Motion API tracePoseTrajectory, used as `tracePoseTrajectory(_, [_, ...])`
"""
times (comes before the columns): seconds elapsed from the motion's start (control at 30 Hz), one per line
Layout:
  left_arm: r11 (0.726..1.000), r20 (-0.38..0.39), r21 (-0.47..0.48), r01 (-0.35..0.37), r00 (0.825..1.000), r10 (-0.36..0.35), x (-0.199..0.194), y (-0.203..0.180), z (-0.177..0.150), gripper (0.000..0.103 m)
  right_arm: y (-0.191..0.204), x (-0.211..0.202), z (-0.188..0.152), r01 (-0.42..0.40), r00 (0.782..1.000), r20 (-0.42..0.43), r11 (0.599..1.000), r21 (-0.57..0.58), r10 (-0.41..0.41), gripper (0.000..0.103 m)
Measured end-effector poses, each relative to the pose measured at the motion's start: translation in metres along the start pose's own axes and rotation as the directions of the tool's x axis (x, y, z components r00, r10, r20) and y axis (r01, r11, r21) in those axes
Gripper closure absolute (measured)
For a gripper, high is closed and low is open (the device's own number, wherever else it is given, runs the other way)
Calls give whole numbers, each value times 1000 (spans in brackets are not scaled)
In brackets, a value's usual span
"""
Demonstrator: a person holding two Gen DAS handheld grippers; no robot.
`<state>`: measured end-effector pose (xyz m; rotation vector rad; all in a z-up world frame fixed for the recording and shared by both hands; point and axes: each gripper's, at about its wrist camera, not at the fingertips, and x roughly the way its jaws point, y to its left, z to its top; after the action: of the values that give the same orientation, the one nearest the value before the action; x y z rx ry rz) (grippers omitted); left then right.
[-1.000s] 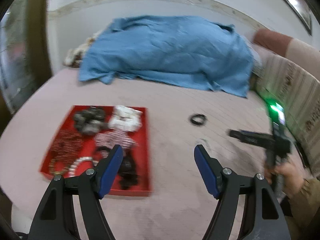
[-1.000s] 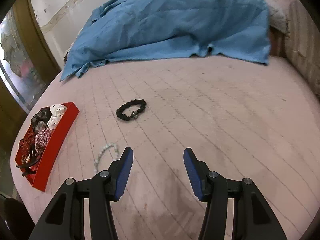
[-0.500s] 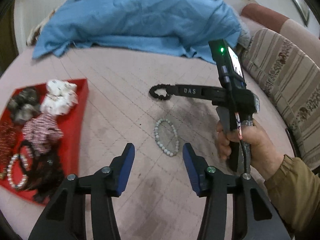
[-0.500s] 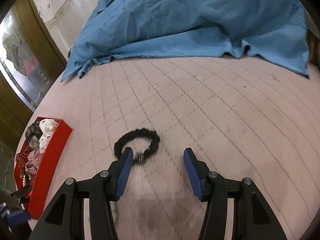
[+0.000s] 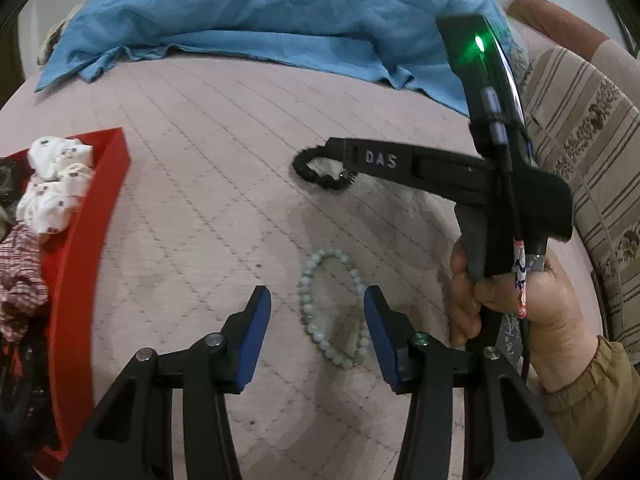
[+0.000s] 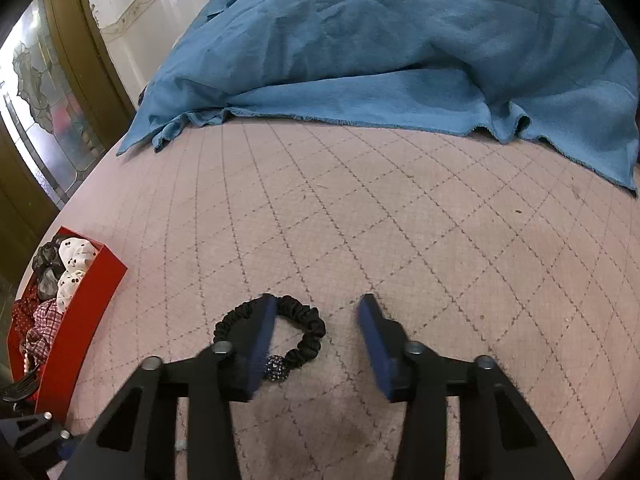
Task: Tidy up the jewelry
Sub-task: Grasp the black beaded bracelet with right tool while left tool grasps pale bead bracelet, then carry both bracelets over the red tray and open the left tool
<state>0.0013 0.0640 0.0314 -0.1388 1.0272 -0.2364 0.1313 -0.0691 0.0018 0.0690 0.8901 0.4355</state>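
Observation:
A pale green bead bracelet (image 5: 307,304) lies flat on the pink quilted cover. My left gripper (image 5: 316,304) hovers over it, open; the bracelet sits between the blue pads, which do not touch it. A black scrunchie (image 6: 314,322) with a small sparkly bead lies under my right gripper (image 6: 318,308). Its left finger stands over the ring and its right finger is apart from it, with the jaws closing. The left wrist view shows the right gripper (image 5: 336,156) tip down at the scrunchie (image 5: 320,178). The red tray (image 5: 92,216) holds several scrunchies and bracelets.
The red tray (image 6: 88,320) sits at the left edge of the cover. A crumpled blue cloth (image 5: 260,12) fills the back. A striped cushion (image 5: 580,140) borders the right side. A person's hand (image 5: 532,300) grips the right tool beside my left fingers.
My left gripper swung right from above the tray and came down over the bead bracelet, jaws narrowing. My right gripper advanced onto the black scrunchie and its jaws drew closer.

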Motion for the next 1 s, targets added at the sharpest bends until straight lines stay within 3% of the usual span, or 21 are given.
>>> tracePoseTrajectory(0.1, [999, 12, 40, -22, 1000, 21, 8, -9, -2, 56, 4, 0, -1, -6, 1000, -3, 1000, -19, 6, 88])
tracePoseTrajectory(0.13, [999, 16, 46, -26, 1000, 25, 10, -11, -3, 60, 7, -1, -3, -9, 1000, -7, 999, -34, 9, 91])
tracePoseTrajectory(0.17, [999, 20, 46, -28, 999, 27, 9, -11, -3, 76, 10, -1, -3, -8, 1000, -8, 999, -43, 8, 93])
tracePoseTrajectory(0.23, [1000, 3, 21, 2, 1000, -2, 8, -6, 0, 98, 12, -4, -5, -14, 1000, -10, 999, -42, 14, 94])
tracePoseTrajectory(0.43, [999, 22, -35, 35, 999, -34, -14, 10, -2, 98, 12, -17, -14, -26, 1000, -10, 1000, 10, 27, 94])
tracePoseTrajectory(0.67, [997, 85, -33, 69, 994, -66, -58, 16, -7, 98, 21, -50, -20, -39, 999, 38, 998, 40, 38, 94])
tracePoseTrajectory(1.0, [990, 216, -90, 109, 973, -87, -145, 50, -26, 98, 42, -99, -48, -27, 996, 88, 999, 45, 23, 94])
